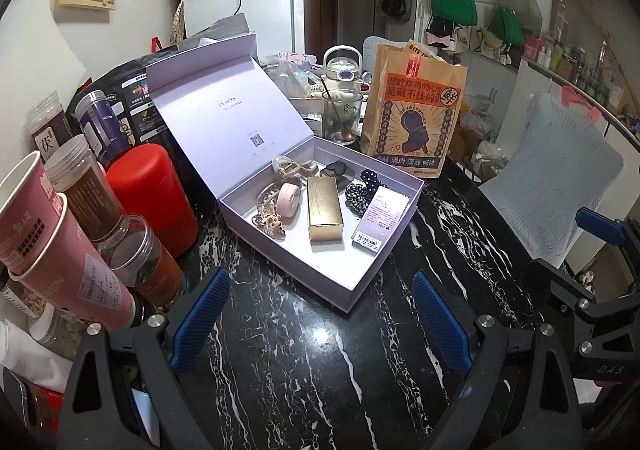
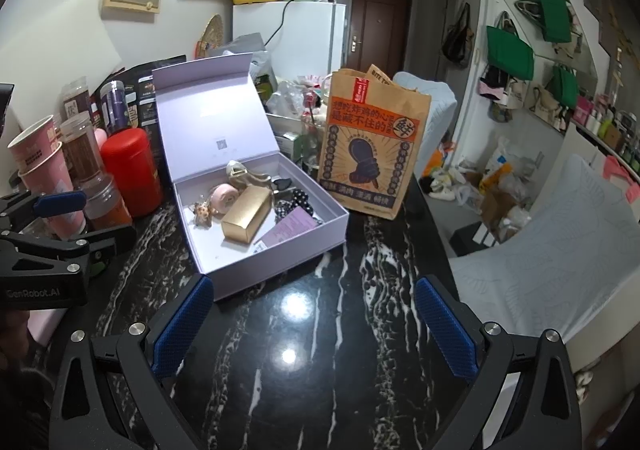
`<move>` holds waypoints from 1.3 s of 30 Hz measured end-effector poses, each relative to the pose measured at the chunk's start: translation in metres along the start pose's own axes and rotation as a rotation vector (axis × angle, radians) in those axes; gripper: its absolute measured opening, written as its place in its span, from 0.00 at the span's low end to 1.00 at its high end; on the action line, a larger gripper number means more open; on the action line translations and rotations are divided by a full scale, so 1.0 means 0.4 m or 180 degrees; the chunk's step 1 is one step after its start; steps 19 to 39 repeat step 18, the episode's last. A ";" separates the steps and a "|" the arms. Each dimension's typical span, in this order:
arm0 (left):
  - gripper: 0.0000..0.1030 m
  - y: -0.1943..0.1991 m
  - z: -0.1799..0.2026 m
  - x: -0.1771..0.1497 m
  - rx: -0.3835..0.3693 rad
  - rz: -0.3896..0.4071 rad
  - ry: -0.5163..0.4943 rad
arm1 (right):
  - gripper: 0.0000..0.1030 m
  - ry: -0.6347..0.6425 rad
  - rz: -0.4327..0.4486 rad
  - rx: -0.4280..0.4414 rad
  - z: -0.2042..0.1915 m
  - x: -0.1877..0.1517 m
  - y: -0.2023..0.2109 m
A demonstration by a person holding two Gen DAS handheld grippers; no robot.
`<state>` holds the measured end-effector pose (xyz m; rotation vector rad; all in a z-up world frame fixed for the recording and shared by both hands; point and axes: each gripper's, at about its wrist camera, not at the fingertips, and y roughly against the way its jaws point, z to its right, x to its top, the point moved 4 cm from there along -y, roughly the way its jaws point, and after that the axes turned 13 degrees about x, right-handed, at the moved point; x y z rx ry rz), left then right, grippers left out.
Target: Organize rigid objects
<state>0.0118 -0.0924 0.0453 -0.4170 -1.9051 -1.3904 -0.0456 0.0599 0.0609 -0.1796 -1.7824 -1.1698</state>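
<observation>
An open lilac gift box (image 1: 320, 264) (image 2: 272, 266) sits on the black marble table with its lid standing up behind it. Inside lie a gold box (image 1: 325, 209) (image 2: 246, 219), a pink round case (image 1: 289, 199), clear hair claws (image 1: 269, 219), a black dotted scrunchie (image 1: 366, 187) and a lilac card box (image 1: 382, 219). My left gripper (image 1: 320, 318) (image 2: 92, 219) hovers open just short of the box's near corner, nothing between its blue pads. My right gripper (image 2: 316, 330) (image 1: 576, 250) is open too, in front of the box and apart from it.
A red canister (image 1: 154, 197), pink paper cups (image 1: 48, 234) and several jars crowd the left side. Behind the box stand a brown paper bag (image 1: 416, 117) (image 2: 370, 145) and a glass with a spoon (image 1: 342, 115). The table edge and a pale cushioned chair (image 2: 560, 250) lie right.
</observation>
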 end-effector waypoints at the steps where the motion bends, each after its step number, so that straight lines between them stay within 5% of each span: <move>1: 0.91 0.000 0.000 0.000 0.0008 0.0001 -0.0006 | 1.00 0.0001 -0.0005 -0.0003 0.001 -0.001 -0.001; 39: 0.91 -0.032 0.020 -0.019 0.0073 -0.0084 -0.0055 | 1.00 0.0000 -0.0113 0.0018 0.013 -0.027 -0.027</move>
